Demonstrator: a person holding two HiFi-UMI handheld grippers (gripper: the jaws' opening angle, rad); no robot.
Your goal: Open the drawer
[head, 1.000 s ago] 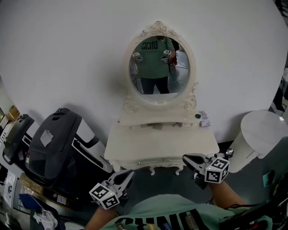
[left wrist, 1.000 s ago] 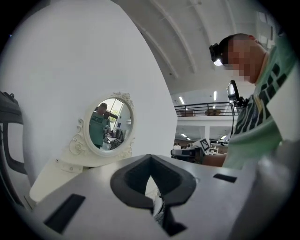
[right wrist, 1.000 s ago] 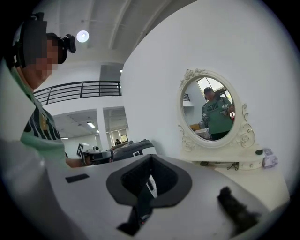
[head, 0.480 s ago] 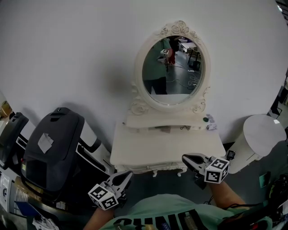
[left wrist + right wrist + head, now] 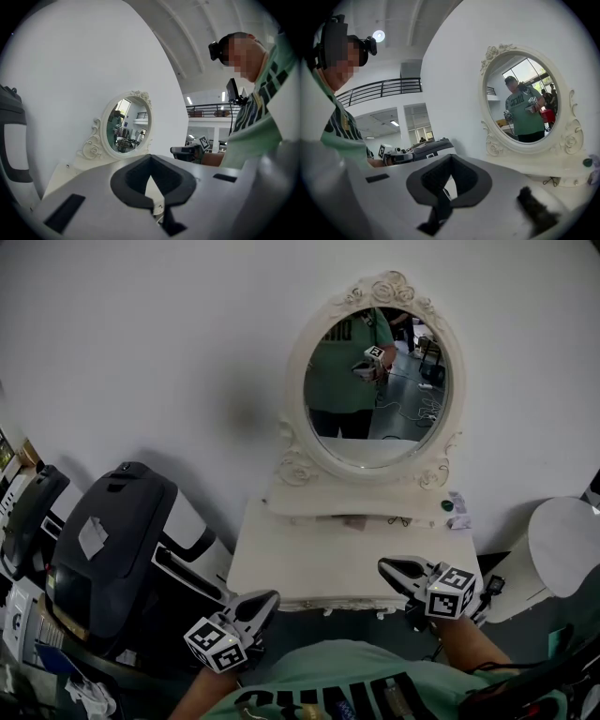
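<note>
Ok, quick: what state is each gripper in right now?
Left gripper: closed, holding nothing.
Right gripper: closed, holding nothing.

White drawer (image 5: 323, 602), shut, beneath dressing table (image 5: 309, 559) top

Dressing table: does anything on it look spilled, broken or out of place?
Nothing stands out. The dressing table top is bare; a small green object and a crumpled scrap sit at the right end of the shelf under the mirror.
</note>
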